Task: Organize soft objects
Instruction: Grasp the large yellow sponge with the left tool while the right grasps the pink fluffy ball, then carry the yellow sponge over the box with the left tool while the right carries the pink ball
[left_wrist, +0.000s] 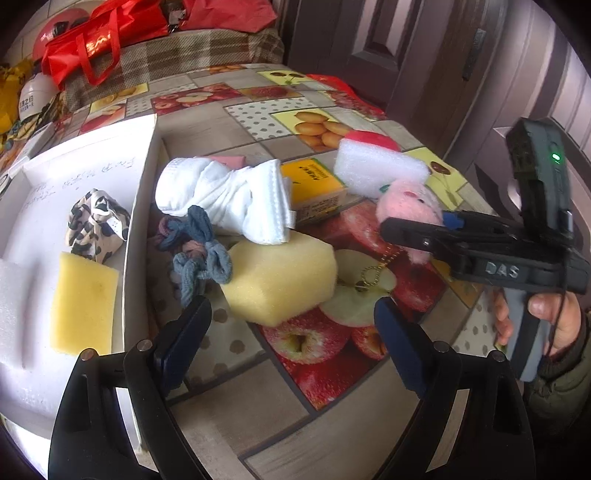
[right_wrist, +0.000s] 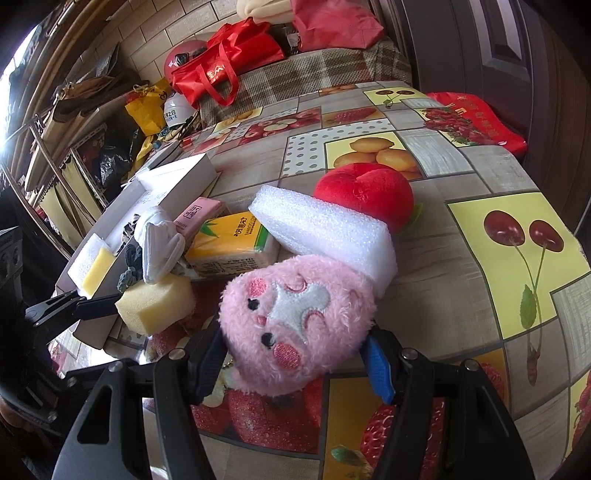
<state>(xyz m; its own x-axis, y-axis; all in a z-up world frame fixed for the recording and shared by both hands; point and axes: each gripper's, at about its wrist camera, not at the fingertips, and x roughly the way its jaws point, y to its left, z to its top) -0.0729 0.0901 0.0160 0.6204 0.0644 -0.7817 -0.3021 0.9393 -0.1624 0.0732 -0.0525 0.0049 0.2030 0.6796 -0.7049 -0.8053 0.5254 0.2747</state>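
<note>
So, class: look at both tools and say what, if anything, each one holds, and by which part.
The right tool grips the pink plush toy across its lower body, a finger on each side. The left tool is open and holds nothing.

We count 2 yellow sponges (left_wrist: 280, 277) (left_wrist: 84, 302), 2 white foam blocks (left_wrist: 380, 166) (left_wrist: 11, 295), 1 pink plush toy (right_wrist: 295, 321), 1 red plush fruit (right_wrist: 365, 192), 1 white cloth bundle (left_wrist: 221, 195), 1 leopard-print cloth (left_wrist: 96, 225), 2 tissue packs (right_wrist: 229, 240) (right_wrist: 197, 214), 1 heap of hair ties (left_wrist: 199, 251) and 1 white box (left_wrist: 136, 221).
</note>
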